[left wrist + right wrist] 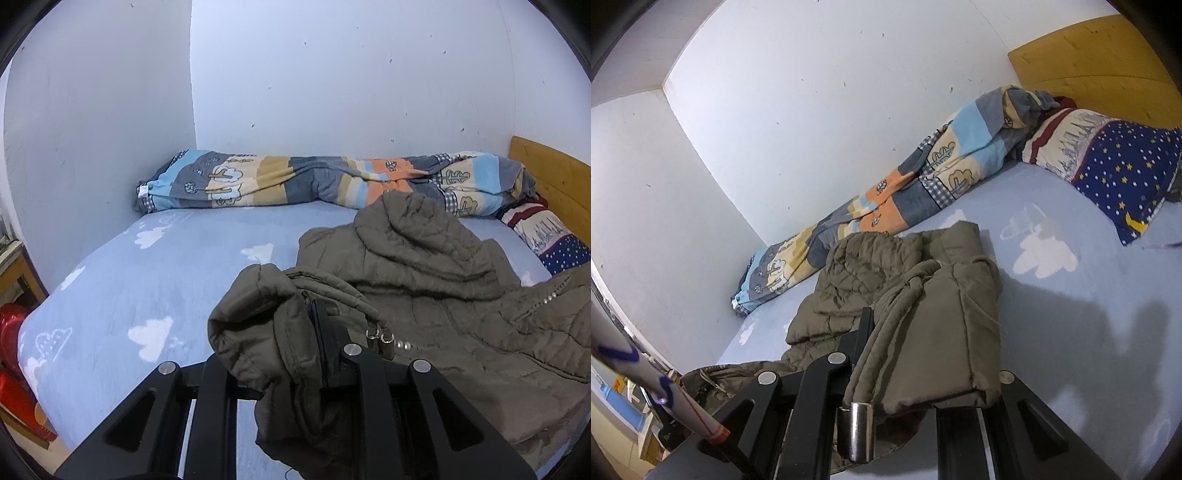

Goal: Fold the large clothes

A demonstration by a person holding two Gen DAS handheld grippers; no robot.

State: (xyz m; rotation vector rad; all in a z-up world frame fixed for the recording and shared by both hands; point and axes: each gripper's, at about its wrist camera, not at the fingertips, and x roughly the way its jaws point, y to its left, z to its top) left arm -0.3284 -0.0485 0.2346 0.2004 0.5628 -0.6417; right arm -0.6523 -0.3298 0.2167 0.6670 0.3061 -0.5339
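An olive-brown quilted jacket lies crumpled on the blue cloud-print bed sheet. My left gripper is shut on a bunched edge of the jacket, with the fabric draped over its fingers and a drawstring with metal tips beside it. In the right wrist view the jacket also lies on the sheet. My right gripper is shut on another fold of the jacket, and a cord with a metal end hangs over it.
A rolled patchwork quilt lies along the far wall. A star-print pillow rests by the wooden headboard. A red object sits off the bed's left edge. A white tube crosses the right view's lower left.
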